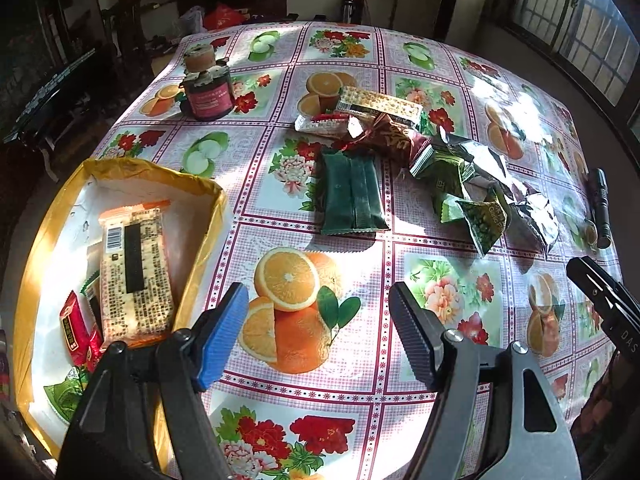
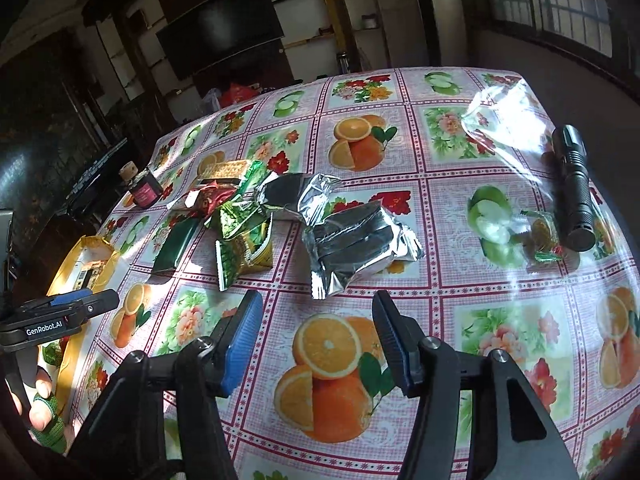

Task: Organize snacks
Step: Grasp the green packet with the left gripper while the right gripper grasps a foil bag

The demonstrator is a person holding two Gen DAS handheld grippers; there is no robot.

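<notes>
The loose snack heap (image 1: 404, 148) lies in the middle of the flowered tablecloth (image 1: 400, 280), well apart from the yellow-rimmed box (image 1: 52, 216) at its near left edge, where an orange-trimmed cracker pack (image 1: 134, 272) already lies. The left gripper (image 1: 316, 328) and the right gripper (image 2: 316, 344) hang over bare cloth short of the heap, jaws spread, nothing between them. The right's best pick looks to be the silver foil pouch (image 2: 356, 244), nearest it on the heap's right: close across its flat body, not the crimped end. The dark green packet (image 1: 352, 196) suits the left. A red-labelled jar (image 1: 210, 94) stands beyond the box, a black flashlight (image 2: 576, 192) right of the heap with what may be a wrapped sweet (image 2: 540, 240); neither blocks the way.
</notes>
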